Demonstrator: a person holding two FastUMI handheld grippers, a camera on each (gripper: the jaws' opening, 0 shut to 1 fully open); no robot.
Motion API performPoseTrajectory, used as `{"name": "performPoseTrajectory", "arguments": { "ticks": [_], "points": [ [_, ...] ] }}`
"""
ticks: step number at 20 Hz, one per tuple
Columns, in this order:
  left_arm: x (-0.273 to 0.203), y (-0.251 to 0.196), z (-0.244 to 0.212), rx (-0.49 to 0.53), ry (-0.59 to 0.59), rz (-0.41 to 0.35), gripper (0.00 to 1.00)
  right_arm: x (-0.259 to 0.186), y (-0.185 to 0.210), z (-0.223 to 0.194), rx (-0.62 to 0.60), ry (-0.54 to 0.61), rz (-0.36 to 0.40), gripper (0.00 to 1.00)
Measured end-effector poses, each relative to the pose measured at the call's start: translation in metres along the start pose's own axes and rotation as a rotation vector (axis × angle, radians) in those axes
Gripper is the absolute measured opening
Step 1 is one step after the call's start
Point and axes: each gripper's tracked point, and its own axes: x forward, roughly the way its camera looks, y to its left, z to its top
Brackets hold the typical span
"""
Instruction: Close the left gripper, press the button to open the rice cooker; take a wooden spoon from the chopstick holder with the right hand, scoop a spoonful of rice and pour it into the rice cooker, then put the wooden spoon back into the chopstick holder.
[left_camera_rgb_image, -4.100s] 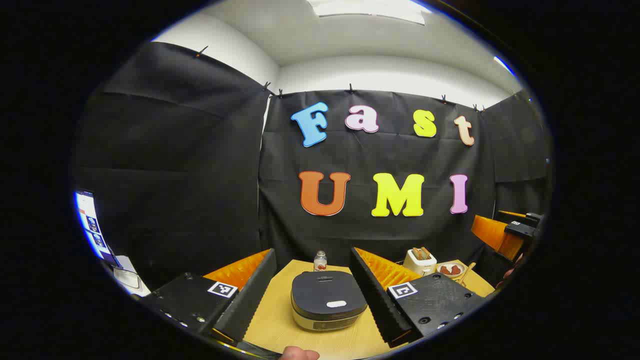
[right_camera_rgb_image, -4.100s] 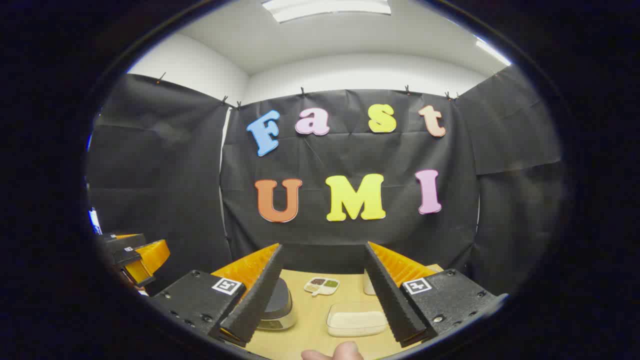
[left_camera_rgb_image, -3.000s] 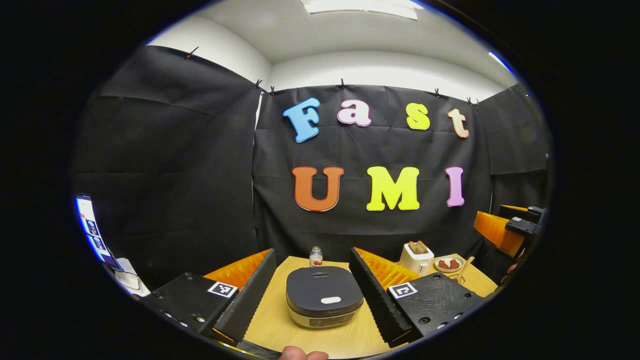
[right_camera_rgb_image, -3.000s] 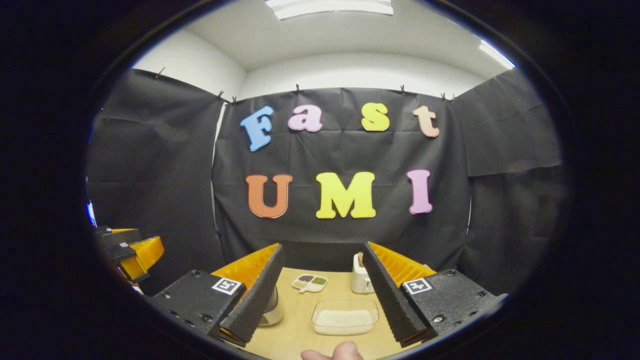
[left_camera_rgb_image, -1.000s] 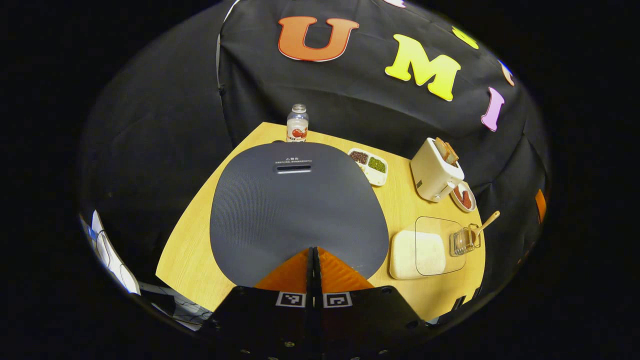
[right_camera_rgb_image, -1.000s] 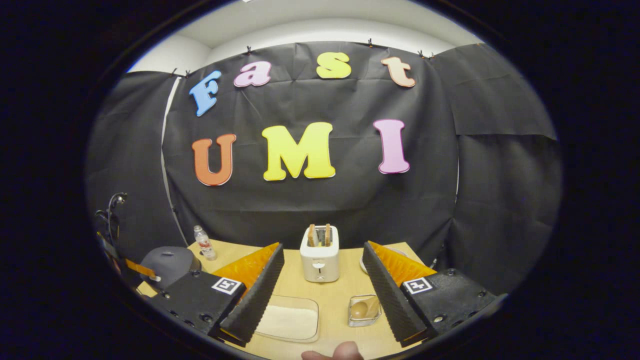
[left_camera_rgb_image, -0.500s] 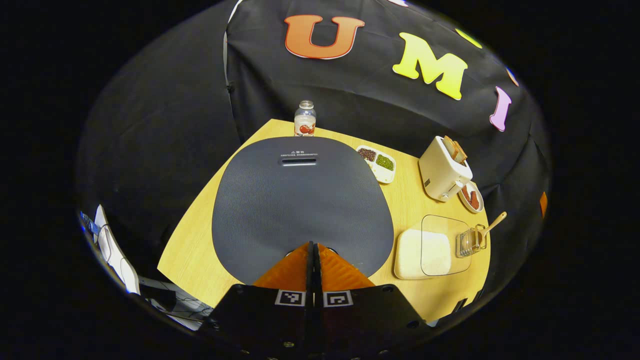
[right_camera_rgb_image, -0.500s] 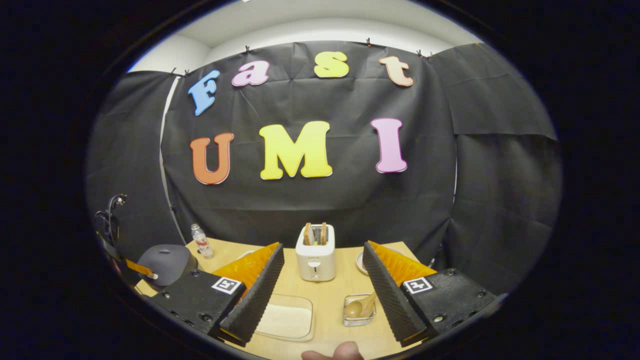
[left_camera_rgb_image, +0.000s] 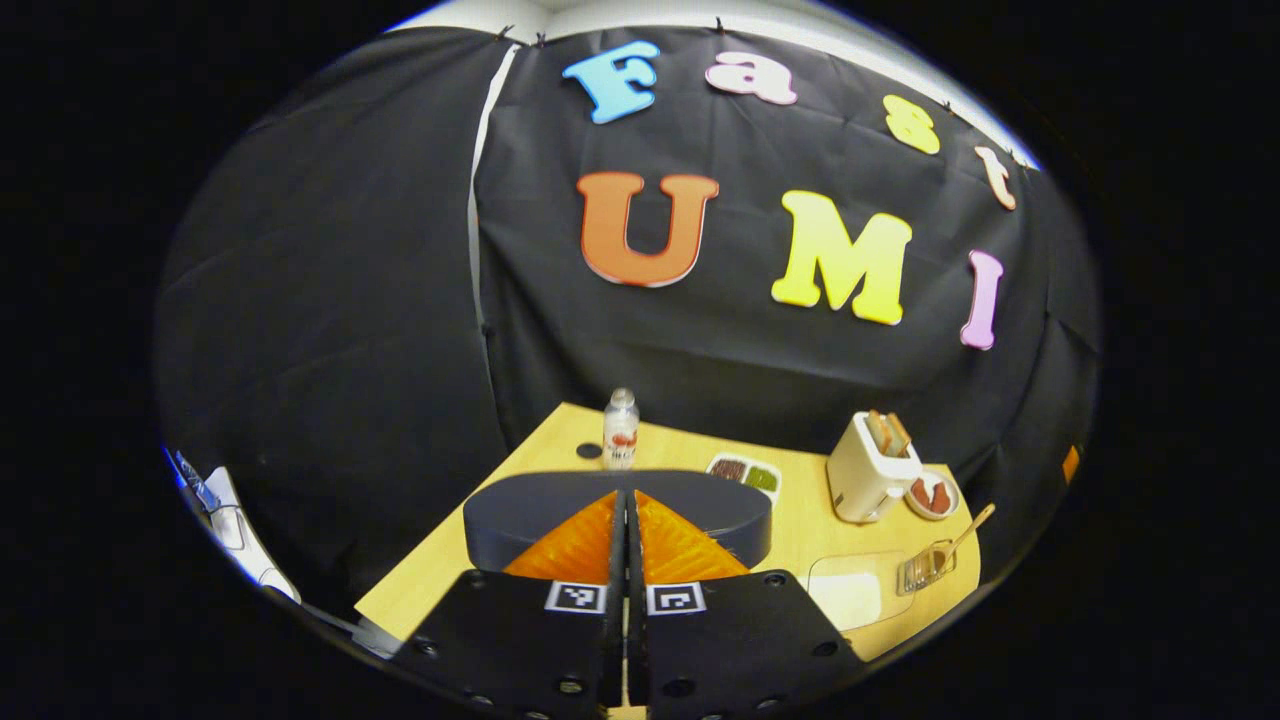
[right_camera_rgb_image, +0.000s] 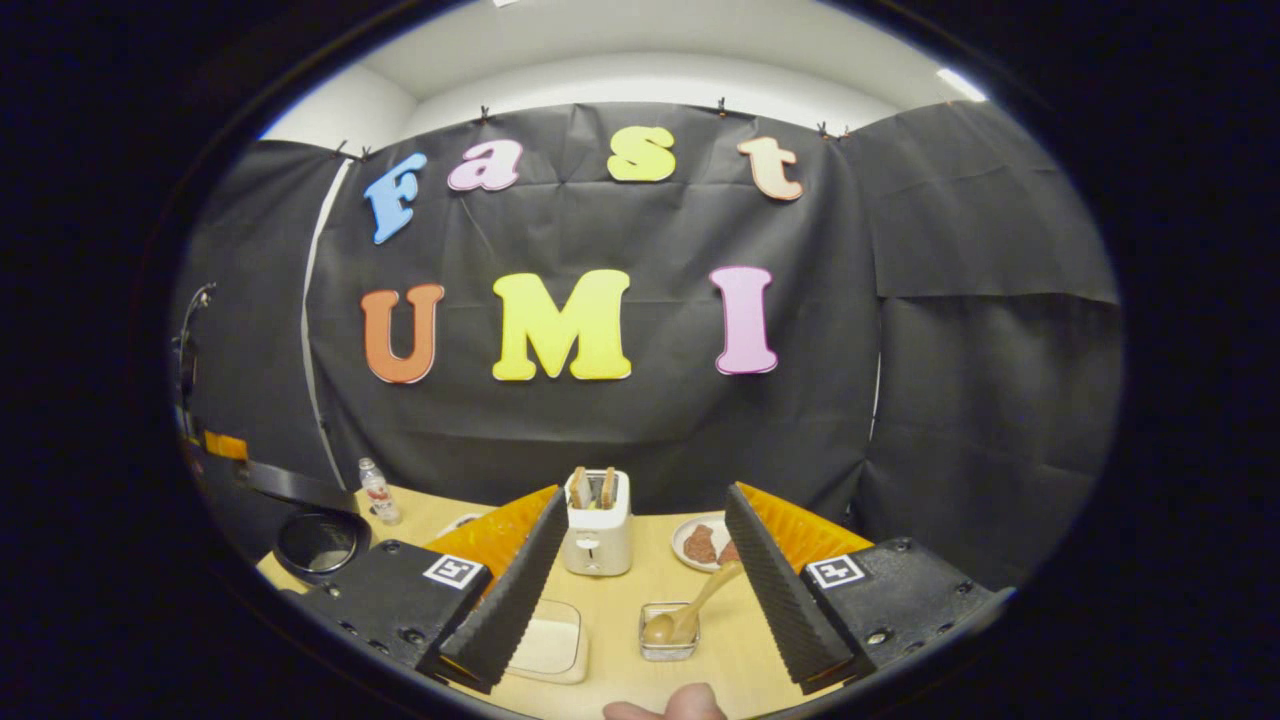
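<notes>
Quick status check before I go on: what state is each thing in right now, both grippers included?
Rice cooker: lid raised, pot open.
Left gripper: shut, empty.
Right gripper: open, empty.
Wooden spoon: leaning in the chopstick holder, untouched.
Rice container: holds rice.
Toaster: two slices sticking up.
Bottle: upright.

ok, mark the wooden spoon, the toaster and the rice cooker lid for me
wooden spoon (right_camera_rgb_image: 658, 629), right gripper view, on its bowl inside the holder
toaster (right_camera_rgb_image: 597, 541), right gripper view, on its front face
rice cooker lid (left_camera_rgb_image: 520, 505), left gripper view, on its dark raised edge
</notes>
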Motion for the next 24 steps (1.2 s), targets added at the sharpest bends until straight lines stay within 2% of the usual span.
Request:
{"name": "performPoseTrajectory", "arguments": {
  "ticks": [2,3,5,6,7,10,11,12,13,20,24],
  "points": [
    [-0.003,0.0,0.021,-0.023,-0.042,-0.017,0.07,-0.002,-0.004,0.001,0.002,-0.001,-0.005,1.0],
    [-0.004,-0.007,0.022,-0.049,-0.041,-0.038,0.19,-0.003,-0.006,0.003,-0.001,-0.006,-0.006,1.0],
    [-0.008,-0.012,0.031,-0.068,-0.063,-0.06,0.19,-0.003,-0.009,0.004,-0.007,-0.014,0.0,0.99],
    [-0.015,-0.016,0.032,-0.056,-0.082,-0.071,0.24,-0.003,-0.011,0.001,-0.004,-0.009,0.001,1.0],
    [-0.021,-0.021,0.036,-0.04,-0.106,-0.087,0.43,-0.003,-0.015,-0.002,0.002,0.0,0.001,1.0],
    [-0.041,-0.024,0.042,-0.005,-0.172,-0.074,1.0,0.002,-0.028,-0.014,0.02,0.032,-0.003,1.0],
    [-0.046,-0.026,0.044,0.007,-0.191,-0.063,0.89,0.005,-0.031,-0.018,0.024,0.042,-0.002,1.0],
    [-0.051,-0.03,0.045,0.021,-0.207,-0.058,0.83,0.009,-0.034,-0.024,0.022,0.051,-0.002,1.0],
    [-0.055,-0.034,0.046,0.028,-0.22,-0.056,0.95,0.013,-0.038,-0.03,0.021,0.061,-0.004,1.0],
    [-0.065,-0.047,0.041,0.051,-0.241,-0.027,0.94,0.06,-0.049,-0.112,0.099,0.215,0.021,1.0],
    [-0.064,-0.055,0.04,0.061,-0.244,-0.019,0.94,0.095,-0.057,-0.159,0.073,0.306,0.025,1.0]
  ]
}}
